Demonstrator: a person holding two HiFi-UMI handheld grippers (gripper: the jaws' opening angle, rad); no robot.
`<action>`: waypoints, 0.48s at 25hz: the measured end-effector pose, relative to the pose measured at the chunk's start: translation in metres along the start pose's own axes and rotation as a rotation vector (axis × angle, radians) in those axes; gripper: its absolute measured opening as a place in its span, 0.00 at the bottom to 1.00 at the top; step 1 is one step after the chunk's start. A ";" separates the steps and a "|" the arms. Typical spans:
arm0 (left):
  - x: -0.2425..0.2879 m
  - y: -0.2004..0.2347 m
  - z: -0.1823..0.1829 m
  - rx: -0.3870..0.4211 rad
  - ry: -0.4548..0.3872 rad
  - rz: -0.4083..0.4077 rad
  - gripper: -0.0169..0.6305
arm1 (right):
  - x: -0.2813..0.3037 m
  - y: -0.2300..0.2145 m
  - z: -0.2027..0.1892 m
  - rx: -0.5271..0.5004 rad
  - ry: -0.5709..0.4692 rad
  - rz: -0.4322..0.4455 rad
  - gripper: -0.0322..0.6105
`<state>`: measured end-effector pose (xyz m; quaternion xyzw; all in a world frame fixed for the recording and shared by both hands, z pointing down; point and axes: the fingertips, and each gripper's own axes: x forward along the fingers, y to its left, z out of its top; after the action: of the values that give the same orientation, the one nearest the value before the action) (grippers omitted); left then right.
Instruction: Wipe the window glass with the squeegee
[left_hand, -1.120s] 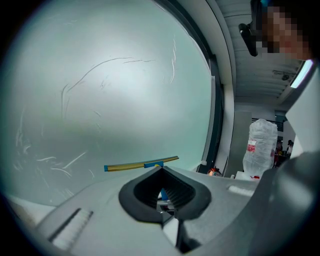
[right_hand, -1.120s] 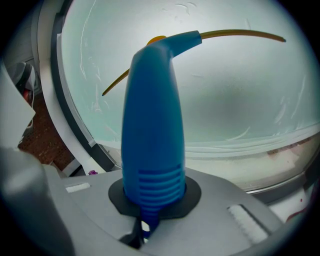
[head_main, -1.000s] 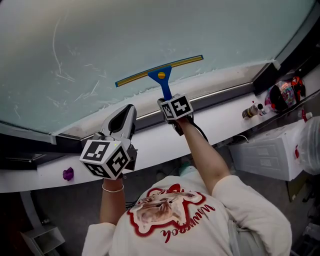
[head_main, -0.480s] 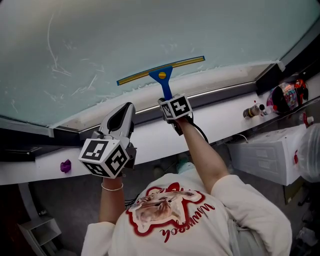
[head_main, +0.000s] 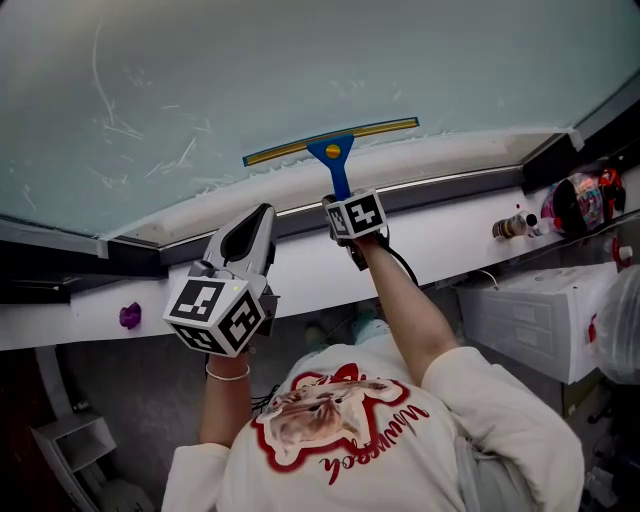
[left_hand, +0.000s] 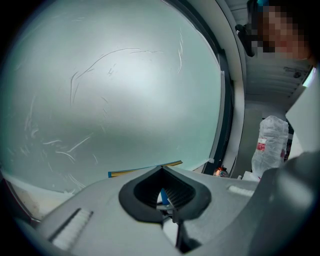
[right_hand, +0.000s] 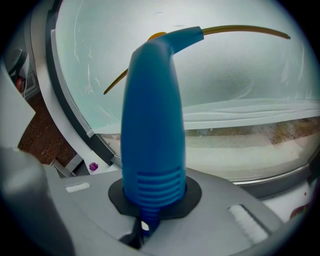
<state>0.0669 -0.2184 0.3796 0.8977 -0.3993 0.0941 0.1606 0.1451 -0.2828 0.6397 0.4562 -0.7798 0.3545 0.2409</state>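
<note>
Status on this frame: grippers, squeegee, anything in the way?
Right gripper shut on squeegee handle. Left gripper shut, empty. Blade against window glass, low on the pane. Nothing blocking it.

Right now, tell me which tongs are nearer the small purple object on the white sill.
Left. The left tongs are up and right of the small purple object; the right tongs, shut on the blue-handled squeegee, sit farther right.

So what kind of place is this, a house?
Probably a room beside a big window, maybe a workroom; I can't be sure. There's wide pale green window glass, a long white window ledge below it, and a blue-handled squeegee held against the glass.
</note>
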 end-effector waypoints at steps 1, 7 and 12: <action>0.000 0.000 0.000 -0.001 0.000 0.002 0.03 | 0.001 0.000 0.000 0.000 -0.001 0.003 0.10; 0.002 0.001 -0.003 -0.013 0.002 0.017 0.03 | 0.005 -0.002 -0.007 -0.003 0.015 0.000 0.10; 0.004 -0.001 -0.007 -0.008 0.015 0.028 0.03 | 0.009 -0.004 -0.012 0.001 0.021 0.006 0.11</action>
<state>0.0701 -0.2181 0.3875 0.8907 -0.4108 0.1016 0.1660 0.1450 -0.2797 0.6552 0.4505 -0.7784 0.3604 0.2476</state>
